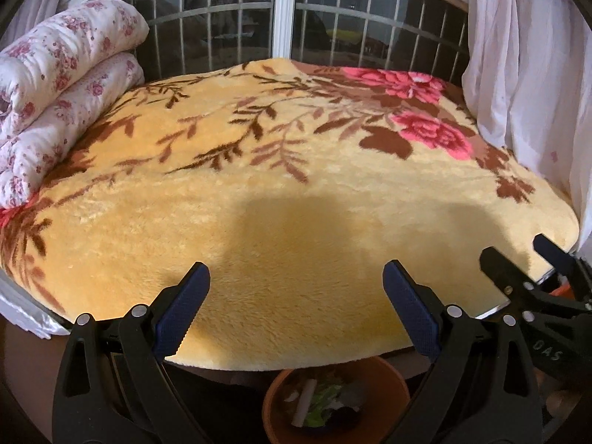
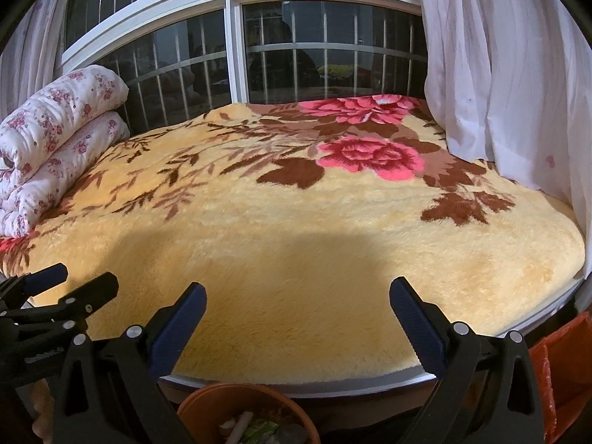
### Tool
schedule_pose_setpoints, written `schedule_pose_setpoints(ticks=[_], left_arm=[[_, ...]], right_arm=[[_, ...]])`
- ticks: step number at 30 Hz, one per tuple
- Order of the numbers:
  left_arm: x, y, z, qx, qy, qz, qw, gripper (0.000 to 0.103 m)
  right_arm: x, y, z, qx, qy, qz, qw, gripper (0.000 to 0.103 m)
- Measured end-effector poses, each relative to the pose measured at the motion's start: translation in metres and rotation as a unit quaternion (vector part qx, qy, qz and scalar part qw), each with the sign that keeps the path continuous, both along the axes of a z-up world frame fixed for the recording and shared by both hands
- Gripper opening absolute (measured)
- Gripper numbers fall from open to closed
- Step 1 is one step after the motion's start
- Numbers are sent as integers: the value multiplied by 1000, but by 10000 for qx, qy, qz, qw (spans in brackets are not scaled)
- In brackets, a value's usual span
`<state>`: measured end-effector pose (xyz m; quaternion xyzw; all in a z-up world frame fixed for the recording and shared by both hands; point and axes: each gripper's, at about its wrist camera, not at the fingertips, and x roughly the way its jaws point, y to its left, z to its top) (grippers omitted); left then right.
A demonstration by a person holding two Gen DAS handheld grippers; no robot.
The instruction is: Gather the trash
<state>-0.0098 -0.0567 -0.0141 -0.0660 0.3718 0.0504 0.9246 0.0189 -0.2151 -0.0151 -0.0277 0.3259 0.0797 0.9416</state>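
An orange-brown bin point(image 1: 384, 373) stands on the floor at the foot of the bed, with paper and green scraps of trash point(image 1: 322, 403) inside; the right wrist view shows the bin point(image 2: 199, 403) and its trash point(image 2: 251, 427) at the bottom edge. My left gripper point(image 1: 296, 277) is open above the bed's near edge, nothing between its fingers. My right gripper point(image 2: 298, 296) is open too, empty, over the same edge. Each appears in the other's view: the right gripper point(image 1: 518, 255) at right, the left gripper point(image 2: 81, 279) at left. No loose trash shows on the blanket.
A yellow plush blanket point(image 1: 296, 192) with pink roses covers the bed. A rolled floral quilt point(image 1: 55, 92) lies at the far left. Behind stands a barred window point(image 1: 285, 11), with white curtains point(image 1: 529, 74) on the right. An orange plastic bag point(image 2: 555, 370) hangs at the bed's right corner.
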Motion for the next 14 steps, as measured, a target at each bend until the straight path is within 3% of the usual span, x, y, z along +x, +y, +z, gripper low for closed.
schedule_pose_setpoints(ticks=[7,14], left_arm=[[-2,-4,2,100,22,20,9999,92],[-2,0,-3,-50,77,37,10000,92]], right_arm=[[-1,-5,0,23,-3,-68,10000,98],[-1,-7,1,10,-30,-81,10000,98]])
